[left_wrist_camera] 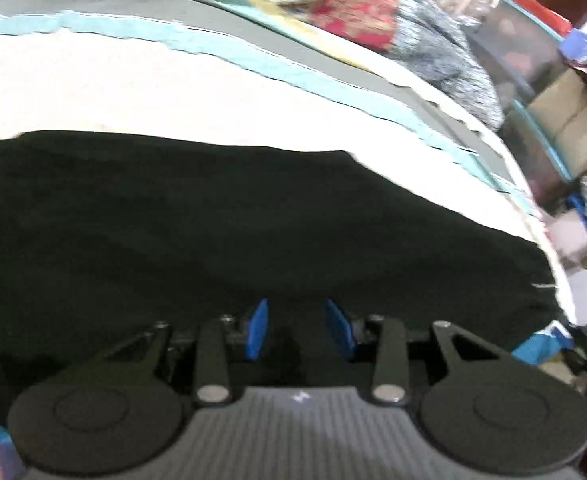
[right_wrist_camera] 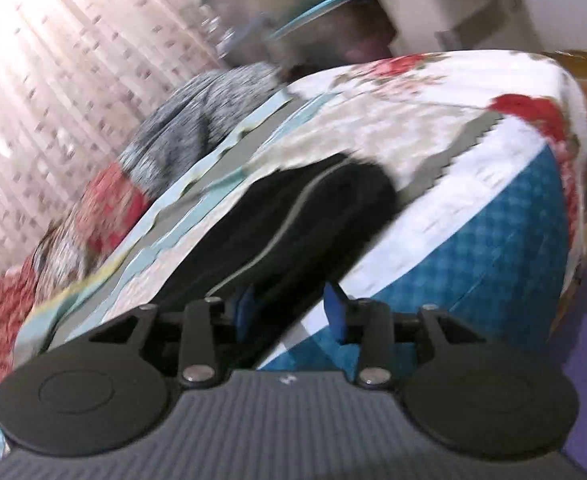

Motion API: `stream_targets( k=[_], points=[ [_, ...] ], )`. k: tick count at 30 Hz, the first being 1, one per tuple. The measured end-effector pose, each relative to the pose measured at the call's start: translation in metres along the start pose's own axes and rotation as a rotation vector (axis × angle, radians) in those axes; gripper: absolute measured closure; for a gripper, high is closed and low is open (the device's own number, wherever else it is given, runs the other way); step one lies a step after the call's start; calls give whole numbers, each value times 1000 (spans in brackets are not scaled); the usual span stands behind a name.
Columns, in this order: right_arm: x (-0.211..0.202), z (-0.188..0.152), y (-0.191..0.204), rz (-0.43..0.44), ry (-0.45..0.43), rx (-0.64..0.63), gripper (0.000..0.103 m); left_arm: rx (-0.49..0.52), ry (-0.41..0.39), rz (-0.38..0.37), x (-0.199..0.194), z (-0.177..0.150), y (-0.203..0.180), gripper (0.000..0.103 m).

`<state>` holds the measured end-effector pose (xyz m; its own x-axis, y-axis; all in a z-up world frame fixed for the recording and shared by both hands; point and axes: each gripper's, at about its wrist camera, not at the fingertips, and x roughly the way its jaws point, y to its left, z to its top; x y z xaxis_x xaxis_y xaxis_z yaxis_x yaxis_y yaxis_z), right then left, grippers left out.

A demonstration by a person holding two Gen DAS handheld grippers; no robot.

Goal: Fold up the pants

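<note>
Item: black pants (left_wrist_camera: 233,216), lying spread flat on the bed (left_wrist_camera: 133,88), over a white sheet with teal and grey banding; from the right wrist view the same pants (right_wrist_camera: 293,220) are showing a pale side stripe and are running along the mattress close to its edge, beside the blue checked side panel (right_wrist_camera: 493,248). Left tool (left_wrist_camera: 297,328): hovering over the near part of the dark cloth, its blue fingers (left_wrist_camera: 258,330) standing apart, nothing between them. Right tool (right_wrist_camera: 291,312): likewise parted, one finger over the black cloth and the other over the bed's edge, holding nothing. Surroundings: a grey mottled garment (right_wrist_camera: 181,144) and a red floral quilt (left_wrist_camera: 345,4) are sitting farther up the bed. Risks, as judged: both views are smearing, so a closing pinch is liable to land off the hem; the cloth is thin and flat, so the fingers may be catching the sheet along with it, or only one layer; a pull near the bed's edge may be dragging the pants off.
</note>
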<state>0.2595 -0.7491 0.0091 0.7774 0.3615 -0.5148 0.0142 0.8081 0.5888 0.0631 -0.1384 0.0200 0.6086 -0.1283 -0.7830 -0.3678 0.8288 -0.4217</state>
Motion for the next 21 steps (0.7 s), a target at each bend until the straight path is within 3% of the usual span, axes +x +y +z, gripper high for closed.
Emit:
stream_targets(
  k=[4, 7, 12, 16, 21],
  points=[
    [24, 11, -23, 48, -5, 96, 60, 58, 68, -6, 31, 2, -28, 65],
    [43, 15, -10, 102, -6, 97, 60, 71, 129, -3, 50, -5, -38, 65],
    [74, 25, -6, 162, 15, 107, 59, 67, 143, 0, 55, -13, -41, 61],
    [73, 26, -3, 151, 13, 106, 59, 34, 135, -2, 55, -11, -36, 61],
    [42, 12, -21, 121, -55, 216, 57, 18, 133, -13, 56, -11, -29, 61]
  ],
)
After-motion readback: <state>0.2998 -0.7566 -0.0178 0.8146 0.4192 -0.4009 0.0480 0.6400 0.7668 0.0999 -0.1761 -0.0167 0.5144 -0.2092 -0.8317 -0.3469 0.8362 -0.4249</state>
